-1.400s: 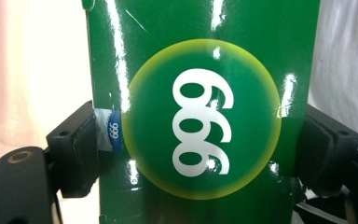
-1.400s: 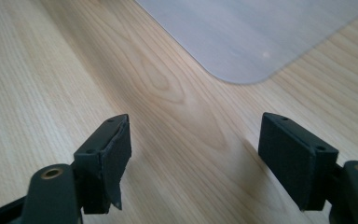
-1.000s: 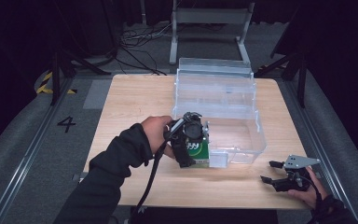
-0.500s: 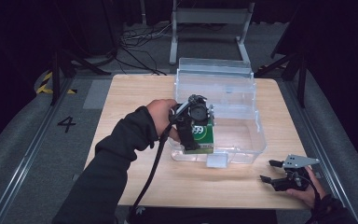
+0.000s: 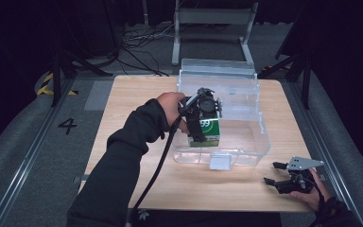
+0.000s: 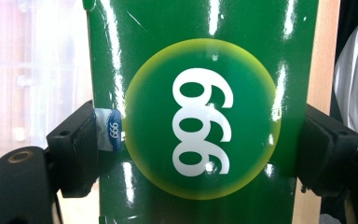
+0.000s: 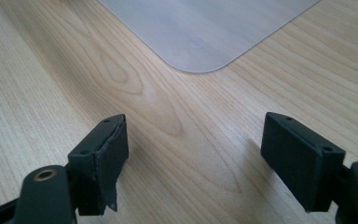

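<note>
green box (image 6: pixel 200 116) runs off top and bottom of the left gripper view, and in the high view the left gripper (image 5: pixel 199 124) covers most of it.

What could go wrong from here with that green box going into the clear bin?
1. The left gripper holds the green box by its glossy sides alone; if the grip is light, the box could slip or tilt.
2. The box sits close to the clear bin's near-left wall, so it or the jaws may bump the wall and shove the light bin across the table.
3. The right gripper rests open on the table, away from the bin, so nothing steadies it.
</note>
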Demonstrator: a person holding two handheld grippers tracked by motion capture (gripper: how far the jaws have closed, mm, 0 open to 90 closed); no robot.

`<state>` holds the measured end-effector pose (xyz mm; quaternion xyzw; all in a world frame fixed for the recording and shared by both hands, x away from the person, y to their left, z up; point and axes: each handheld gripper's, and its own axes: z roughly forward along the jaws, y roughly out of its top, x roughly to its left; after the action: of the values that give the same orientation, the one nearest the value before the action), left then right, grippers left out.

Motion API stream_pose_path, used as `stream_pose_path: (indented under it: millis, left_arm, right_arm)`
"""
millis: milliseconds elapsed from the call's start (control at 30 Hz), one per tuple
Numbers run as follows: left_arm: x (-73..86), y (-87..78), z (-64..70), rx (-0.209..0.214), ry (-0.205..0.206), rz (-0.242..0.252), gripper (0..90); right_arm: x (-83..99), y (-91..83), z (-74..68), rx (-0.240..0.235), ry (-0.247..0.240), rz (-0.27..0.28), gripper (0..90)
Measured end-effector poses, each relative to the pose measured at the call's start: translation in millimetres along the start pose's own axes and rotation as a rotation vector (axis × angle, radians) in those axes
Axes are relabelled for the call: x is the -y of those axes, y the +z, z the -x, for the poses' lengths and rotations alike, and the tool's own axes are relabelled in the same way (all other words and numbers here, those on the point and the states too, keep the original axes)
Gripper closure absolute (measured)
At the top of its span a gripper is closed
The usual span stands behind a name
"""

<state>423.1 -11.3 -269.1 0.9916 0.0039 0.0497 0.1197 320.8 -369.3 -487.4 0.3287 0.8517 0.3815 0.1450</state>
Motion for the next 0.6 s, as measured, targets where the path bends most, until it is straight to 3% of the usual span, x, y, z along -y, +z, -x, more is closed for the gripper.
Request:
stream_pose_path:
  millis: [400,533,600]
  left_arm:
    - [-21.4,29.2,-11.2,0.003,0.011,-0.046,17.2]
    - [-20.4,37.9,-12.7,-0.006,0.011,-0.076,17.2]
    - [-17.1,38.3,-15.9,0.002,-0.009,-0.063,17.1]
  right_arm:
    - [-0.1,0.1,0.2,-0.001,0.003,0.001,23.6]
    - [-0.1,0.1,0.1,0.0,0.001,0.0,23.5]
    - [-0.1,0.1,0.1,0.0,0.001,0.0,23.5]
